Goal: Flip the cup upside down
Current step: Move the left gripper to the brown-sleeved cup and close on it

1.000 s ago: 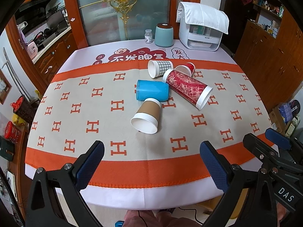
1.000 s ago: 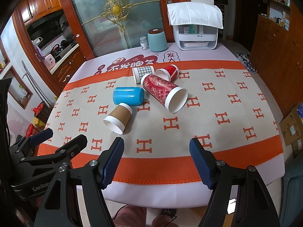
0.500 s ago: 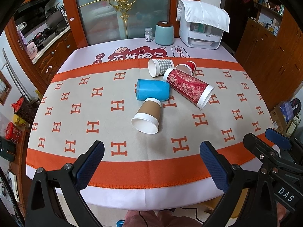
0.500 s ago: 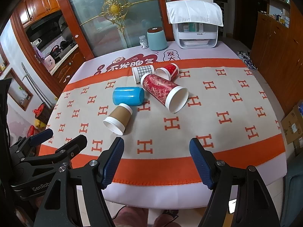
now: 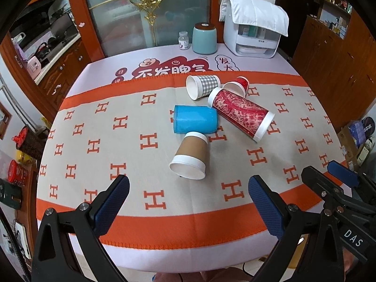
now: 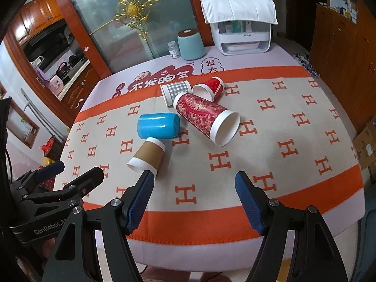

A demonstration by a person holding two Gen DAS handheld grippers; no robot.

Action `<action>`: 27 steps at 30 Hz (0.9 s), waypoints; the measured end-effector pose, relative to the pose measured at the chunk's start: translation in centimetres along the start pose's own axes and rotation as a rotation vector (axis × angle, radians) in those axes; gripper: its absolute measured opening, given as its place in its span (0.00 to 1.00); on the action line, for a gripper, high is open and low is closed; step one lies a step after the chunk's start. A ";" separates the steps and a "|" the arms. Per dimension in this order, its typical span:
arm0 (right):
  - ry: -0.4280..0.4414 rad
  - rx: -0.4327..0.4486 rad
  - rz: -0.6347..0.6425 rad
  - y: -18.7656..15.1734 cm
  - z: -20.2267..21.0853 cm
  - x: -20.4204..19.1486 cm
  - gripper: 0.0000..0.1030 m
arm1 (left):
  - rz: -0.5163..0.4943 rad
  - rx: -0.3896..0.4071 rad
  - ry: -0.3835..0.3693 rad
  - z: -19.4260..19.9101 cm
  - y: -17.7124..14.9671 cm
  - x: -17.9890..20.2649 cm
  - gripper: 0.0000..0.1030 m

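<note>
Several cups lie on their sides on the orange and beige cloth. Nearest is a brown paper cup [image 5: 190, 157] [image 6: 146, 157] with its white mouth toward me. Behind it rests a blue cup [image 5: 195, 122] [image 6: 158, 125]. A tall red patterned cup [image 5: 242, 114] [image 6: 206, 118], a grey checked cup [image 5: 203, 86] [image 6: 175, 91] and a small red cup [image 5: 237, 85] [image 6: 209, 88] lie farther back. My left gripper [image 5: 188, 208] hangs open near the front edge, short of the brown cup. My right gripper [image 6: 195, 198] is open too, its left finger close to the brown cup's rim.
At the table's far edge stand a teal canister [image 5: 204, 38], a small white bottle [image 5: 183, 40] and a white appliance [image 5: 252, 35] under a cloth. Wooden cabinets [image 5: 329, 54] flank the right side. The other gripper [image 5: 340, 195] shows at the lower right of the left view.
Both grippers have moved forward toward the cups; the cups appear larger and lower in view. Nothing on the table has moved.
</note>
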State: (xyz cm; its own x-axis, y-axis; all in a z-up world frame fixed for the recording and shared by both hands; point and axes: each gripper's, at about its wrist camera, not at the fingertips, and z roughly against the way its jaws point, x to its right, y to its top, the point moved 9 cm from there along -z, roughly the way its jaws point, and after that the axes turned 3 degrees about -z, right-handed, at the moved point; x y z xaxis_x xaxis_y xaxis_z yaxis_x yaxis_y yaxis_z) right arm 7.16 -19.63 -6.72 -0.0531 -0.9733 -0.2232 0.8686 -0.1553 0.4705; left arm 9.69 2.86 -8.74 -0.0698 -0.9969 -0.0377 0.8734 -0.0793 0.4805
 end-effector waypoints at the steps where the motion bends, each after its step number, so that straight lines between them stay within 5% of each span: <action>1: -0.003 -0.015 -0.015 0.6 -1.0 0.0 0.71 | -0.005 -0.010 -0.006 -0.4 0.3 -0.1 0.97; 16: -0.010 -0.195 -0.184 2.7 -14.3 -0.4 0.71 | -0.053 -0.322 -0.189 -12.5 2.3 -2.4 0.97; 27: -0.046 -0.323 -0.337 0.5 -21.5 1.5 0.71 | -0.048 -0.470 -0.297 -19.2 2.6 -2.0 0.97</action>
State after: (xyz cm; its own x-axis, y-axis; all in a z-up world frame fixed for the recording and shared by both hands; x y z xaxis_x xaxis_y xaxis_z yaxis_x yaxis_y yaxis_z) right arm 18.10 -17.53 -25.22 -0.3743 -0.8850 -0.2768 0.9076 -0.4109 0.0866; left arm 21.40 4.66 -24.22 -0.1883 -0.9545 0.2313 0.9821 -0.1843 0.0393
